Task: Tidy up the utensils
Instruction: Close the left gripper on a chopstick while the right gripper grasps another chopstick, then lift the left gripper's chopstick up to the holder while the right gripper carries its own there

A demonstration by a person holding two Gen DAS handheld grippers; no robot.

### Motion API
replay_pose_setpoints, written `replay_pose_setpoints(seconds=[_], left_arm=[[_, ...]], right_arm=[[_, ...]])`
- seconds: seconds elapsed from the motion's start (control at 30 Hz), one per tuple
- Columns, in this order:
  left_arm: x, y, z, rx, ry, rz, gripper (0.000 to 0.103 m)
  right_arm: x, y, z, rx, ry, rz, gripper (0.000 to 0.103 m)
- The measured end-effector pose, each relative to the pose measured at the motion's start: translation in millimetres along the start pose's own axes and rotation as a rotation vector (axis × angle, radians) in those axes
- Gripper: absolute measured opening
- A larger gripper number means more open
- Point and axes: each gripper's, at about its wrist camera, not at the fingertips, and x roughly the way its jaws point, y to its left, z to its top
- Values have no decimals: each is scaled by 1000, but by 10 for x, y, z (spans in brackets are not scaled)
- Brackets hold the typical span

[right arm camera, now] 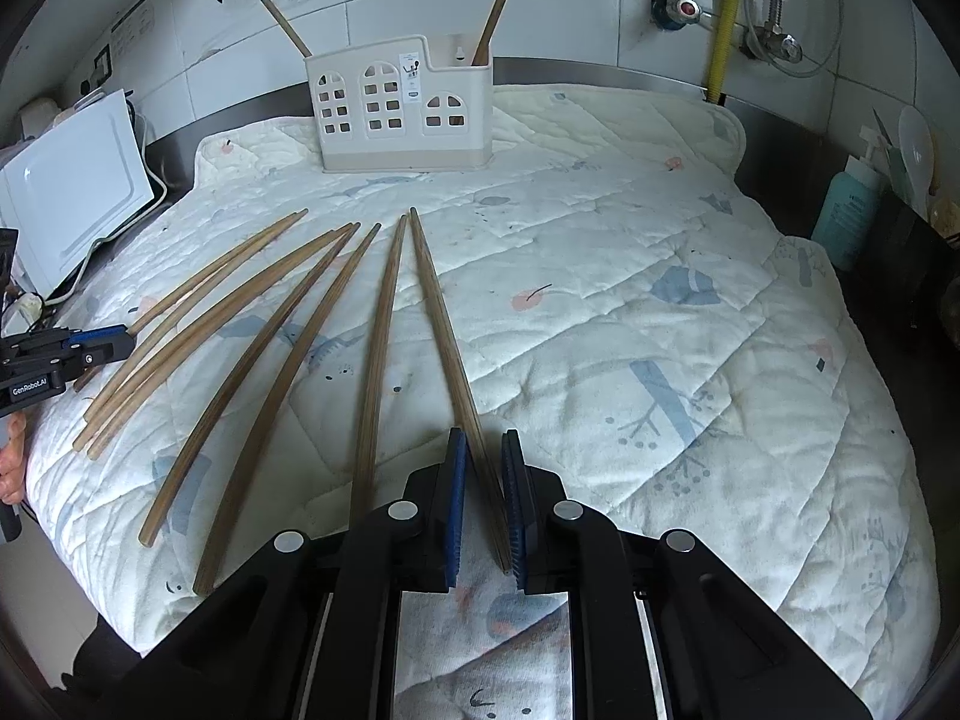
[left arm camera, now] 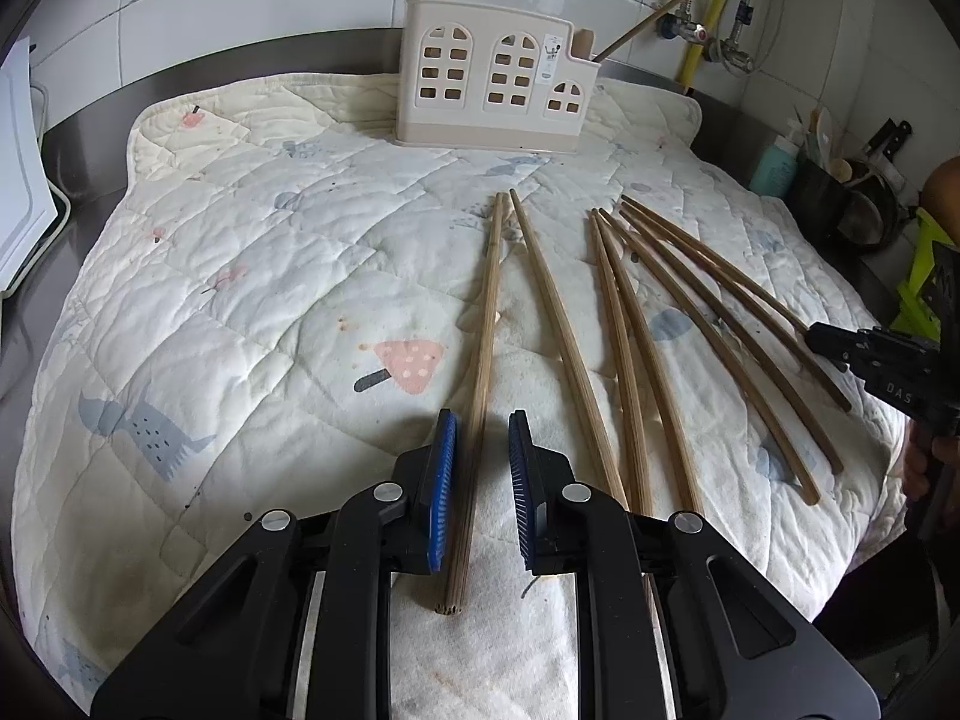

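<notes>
Several long wooden chopsticks lie fanned out on a quilted mat [left arm camera: 240, 300] [right arm camera: 660, 276]. A cream utensil holder [left arm camera: 498, 84] [right arm camera: 399, 114] stands at the mat's far edge with two chopsticks in it. My left gripper [left arm camera: 482, 420] is open, its blue pads straddling the leftmost chopstick [left arm camera: 483, 360] without closing on it. My right gripper [right arm camera: 482, 438] is open a little around the rightmost chopstick [right arm camera: 447, 348], which lies between its pads. Each gripper shows at the edge of the other's view, the right one [left arm camera: 876, 354] and the left one [right arm camera: 66, 351].
A white appliance [right arm camera: 72, 192] stands left of the mat. A teal bottle [right arm camera: 852, 210] [left arm camera: 774, 165], dark pots and a spoon sit at the right. Pipes and valves [right arm camera: 720, 18] run on the tiled wall behind. The mat lies on a steel counter [left arm camera: 90, 180].
</notes>
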Motion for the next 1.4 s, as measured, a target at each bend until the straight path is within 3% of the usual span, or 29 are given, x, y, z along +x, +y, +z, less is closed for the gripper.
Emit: replay_pose_setpoints(seconds=[0.07, 0.13, 0.57, 0.93, 1.4], left_arm=[[-3, -10, 4, -2, 4, 7, 15], [-15, 8, 6, -28, 3, -1, 6], [-19, 57, -56, -87, -3, -36, 10], [-113, 0, 18, -63, -8, -23, 6], [-505, -32, 506, -56, -169, -38, 5]], right_arm=[[-1, 10, -2, -6, -4, -8, 10], [-21, 11, -2, 1, -11, -6, 6], [-284, 31, 101, 29, -70, 18, 6], [-530, 106, 238, 10, -122, 22, 6], [-909, 133, 714, 2, -245, 61, 6]])
